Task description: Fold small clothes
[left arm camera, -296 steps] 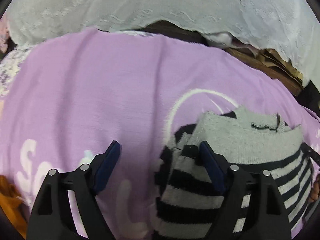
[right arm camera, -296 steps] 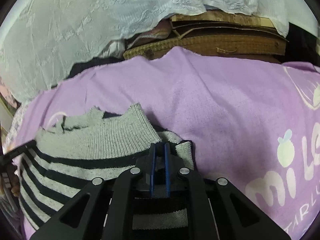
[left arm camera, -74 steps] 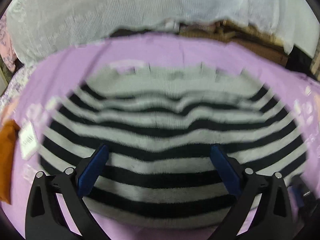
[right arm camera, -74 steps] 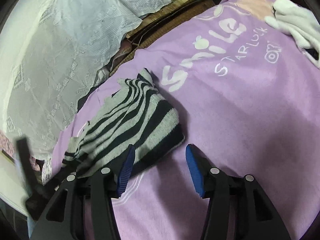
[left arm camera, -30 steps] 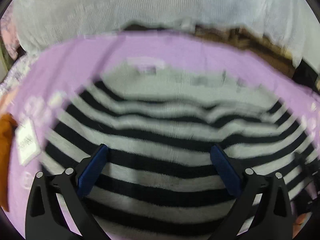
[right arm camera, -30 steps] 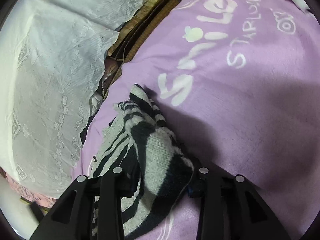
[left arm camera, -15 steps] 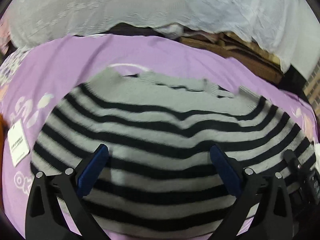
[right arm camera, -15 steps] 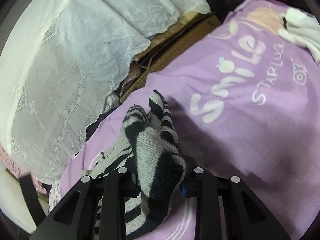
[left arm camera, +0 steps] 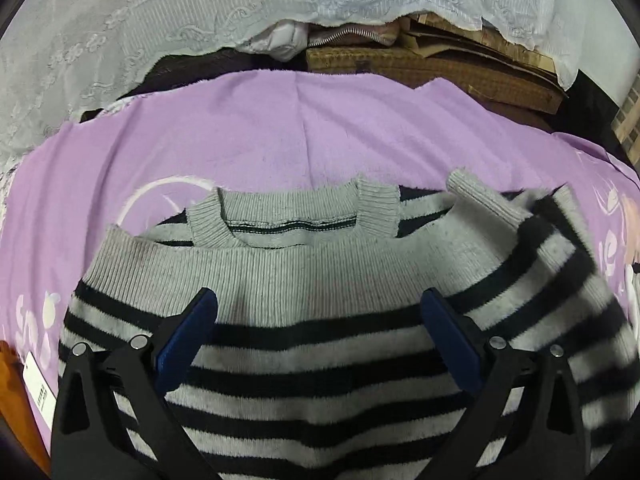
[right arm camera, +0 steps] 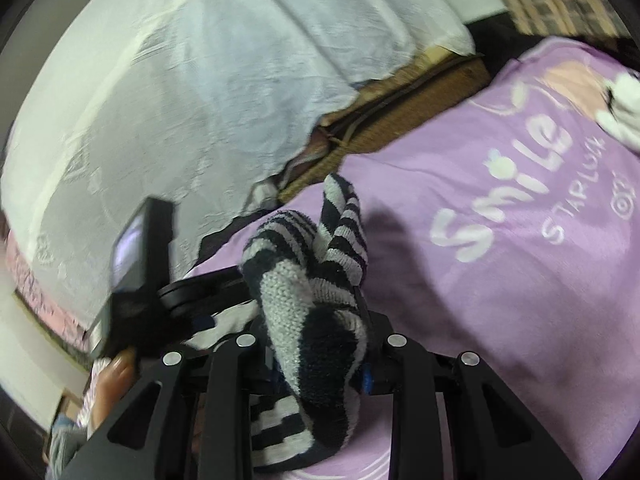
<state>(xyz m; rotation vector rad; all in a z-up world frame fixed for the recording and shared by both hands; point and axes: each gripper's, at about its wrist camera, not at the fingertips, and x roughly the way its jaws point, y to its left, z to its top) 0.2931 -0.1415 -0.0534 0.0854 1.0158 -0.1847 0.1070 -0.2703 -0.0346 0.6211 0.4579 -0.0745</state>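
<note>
A grey sweater with black stripes point(left arm camera: 320, 368) lies on a purple blanket point(left arm camera: 280, 128), its ribbed neckline toward the far side. My left gripper point(left arm camera: 318, 304) hovers over its chest, open wide, with nothing pinched between the blue pads. The garment's right side point(left arm camera: 560, 264) is raised and blurred. In the right wrist view my right gripper point(right arm camera: 316, 364) is shut on a thick bunch of that striped sweater point(right arm camera: 304, 280), held up off the blanket. The pads are mostly hidden by the knit.
White lace cloth point(left arm camera: 160, 12) and a brown woven mat point(left arm camera: 440, 68) lie beyond the blanket's far edge. A paper tag point(left arm camera: 38, 384) and something orange sit at the left. A white garment point(right arm camera: 624, 112) rests far right. A person's hand point(right arm camera: 108, 376) holds the left tool.
The left gripper has shifted so the neckline and more blanket show ahead of it. The right gripper has risen and rolled with the sweater's bunched side, lifting that side.
</note>
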